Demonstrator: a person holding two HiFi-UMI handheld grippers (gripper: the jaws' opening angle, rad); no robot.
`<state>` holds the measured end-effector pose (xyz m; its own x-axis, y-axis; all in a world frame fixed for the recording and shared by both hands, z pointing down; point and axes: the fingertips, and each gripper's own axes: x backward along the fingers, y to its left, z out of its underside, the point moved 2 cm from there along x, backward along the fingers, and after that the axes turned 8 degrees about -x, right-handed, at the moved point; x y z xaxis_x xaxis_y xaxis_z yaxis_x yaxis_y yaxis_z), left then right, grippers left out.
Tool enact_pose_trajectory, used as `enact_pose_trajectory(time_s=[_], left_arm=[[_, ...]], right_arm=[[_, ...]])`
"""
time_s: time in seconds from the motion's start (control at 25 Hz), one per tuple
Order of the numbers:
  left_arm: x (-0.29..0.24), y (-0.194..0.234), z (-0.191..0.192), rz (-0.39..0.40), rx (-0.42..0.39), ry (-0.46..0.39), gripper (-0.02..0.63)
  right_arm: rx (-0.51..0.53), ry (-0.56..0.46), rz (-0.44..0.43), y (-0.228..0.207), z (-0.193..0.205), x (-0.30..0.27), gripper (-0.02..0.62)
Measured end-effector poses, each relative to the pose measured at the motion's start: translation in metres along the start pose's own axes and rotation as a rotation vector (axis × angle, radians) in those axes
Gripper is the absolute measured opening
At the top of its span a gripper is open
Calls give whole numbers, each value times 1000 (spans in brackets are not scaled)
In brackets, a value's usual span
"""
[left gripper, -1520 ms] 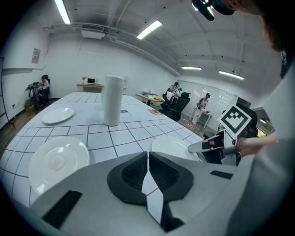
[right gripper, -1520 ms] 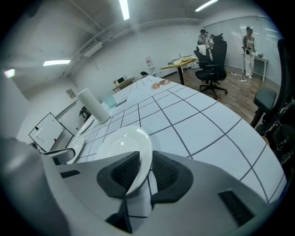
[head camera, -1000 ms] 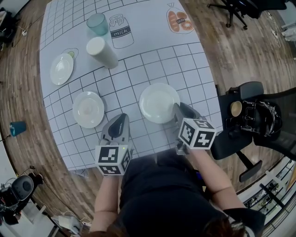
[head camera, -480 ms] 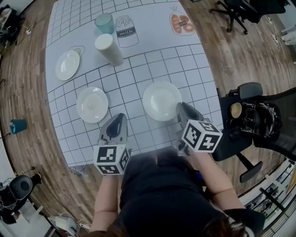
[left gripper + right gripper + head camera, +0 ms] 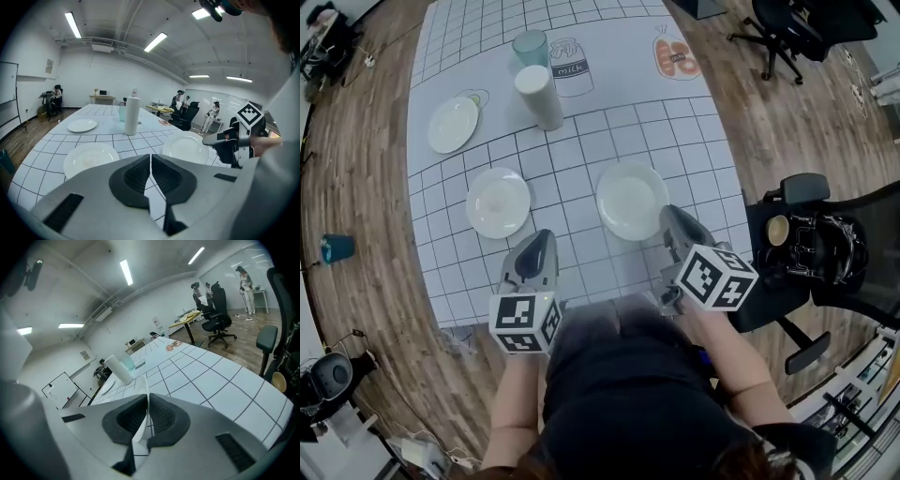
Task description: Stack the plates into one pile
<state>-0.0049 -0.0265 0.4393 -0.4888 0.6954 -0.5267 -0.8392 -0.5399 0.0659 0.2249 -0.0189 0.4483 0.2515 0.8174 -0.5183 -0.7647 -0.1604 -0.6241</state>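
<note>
Three white plates lie on the gridded table mat. The nearest plate has its near rim between the jaws of my right gripper. The right gripper view shows that plate's thin edge pinched by the pads, which have just been closing on it. A second plate lies to the left, just beyond my left gripper. That gripper is shut and holds nothing. The third plate sits farther back on the left.
A tall white cylinder and a teal cup stand at the back of the mat. A black chair stands right of the table. On the wooden floor at the left is a small teal cup.
The right gripper's jaws have drawn together on the near plate's rim and the gripper has risen a little. The left gripper has shifted slightly and stays shut.
</note>
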Motion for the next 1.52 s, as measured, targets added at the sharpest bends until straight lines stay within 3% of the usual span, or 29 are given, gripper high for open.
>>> enact_pose_trajectory(time_s=[0.8, 1.12, 1.52], left_arm=[[24, 13, -17, -117, 35, -70, 29], [42, 30, -22, -249, 83, -81, 29], [82, 63, 0, -448, 148, -77, 29]], right_arm=[[116, 36, -234, 69, -16, 1, 29], [144, 130, -369, 105, -16, -12, 29], [153, 246, -545, 156, 3, -32, 29]])
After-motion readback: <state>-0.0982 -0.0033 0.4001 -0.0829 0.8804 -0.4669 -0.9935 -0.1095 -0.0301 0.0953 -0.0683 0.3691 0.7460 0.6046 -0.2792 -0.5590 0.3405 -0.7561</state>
